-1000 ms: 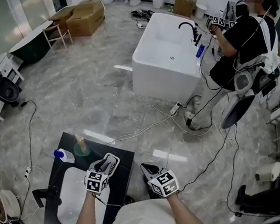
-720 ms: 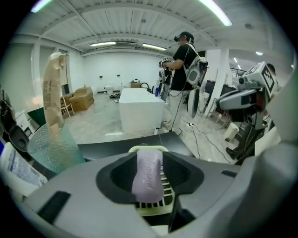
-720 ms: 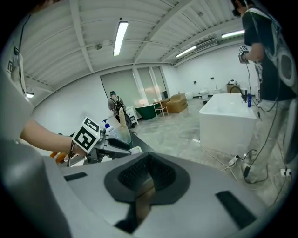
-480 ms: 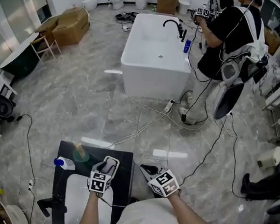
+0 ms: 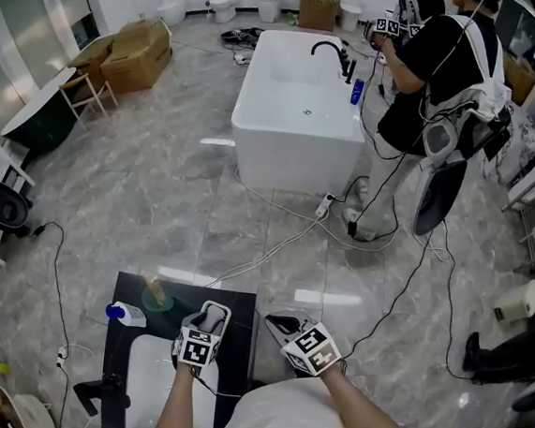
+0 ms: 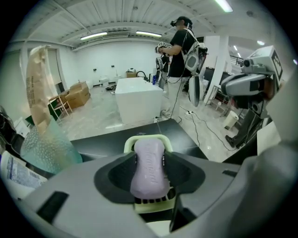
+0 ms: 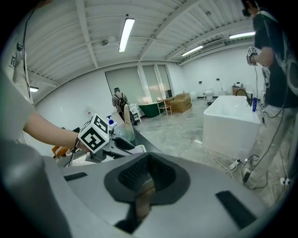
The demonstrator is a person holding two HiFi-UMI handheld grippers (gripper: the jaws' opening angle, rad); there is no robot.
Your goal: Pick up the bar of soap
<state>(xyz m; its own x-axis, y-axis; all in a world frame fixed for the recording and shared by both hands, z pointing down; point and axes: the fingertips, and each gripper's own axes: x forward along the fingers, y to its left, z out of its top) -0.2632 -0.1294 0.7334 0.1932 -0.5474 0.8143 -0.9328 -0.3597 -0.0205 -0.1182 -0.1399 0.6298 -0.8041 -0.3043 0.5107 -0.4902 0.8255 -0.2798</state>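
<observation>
Head view first: the left gripper (image 5: 207, 317) is hanging over the far right part of the black countertop (image 5: 234, 342) and pointing steeply down. It's just past the far rim of the white basin (image 5: 144, 375) sunk into that countertop. The right gripper (image 5: 280, 326) is floating just off the countertop's right edge. A blue-capped bottle (image 5: 126, 314) and a green cup (image 5: 156, 295) are sitting near the countertop's far left corner. A black faucet (image 5: 100, 392) is sticking up by its left edge. Well beyond the countertop's far edge a white bathtub (image 5: 300, 117) is standing, with another person (image 5: 441, 75) working beside it.

Left gripper view: the bar of soap (image 6: 150, 167), a lilac one, is lying in a pale green soap dish (image 6: 148, 139) on the countertop, right between the jaws. Those jaws have just been opening and are standing wide now. The pads (image 6: 120, 173) are sitting just beside the soap's long sides and aren't squeezing it, as far as I can see. The soap is resting in its dish, not lifted.

Right gripper view: the jaws are sitting together with nothing between them. The left gripper's marker cube (image 7: 94, 133) is showing over on the countertop side.
</observation>
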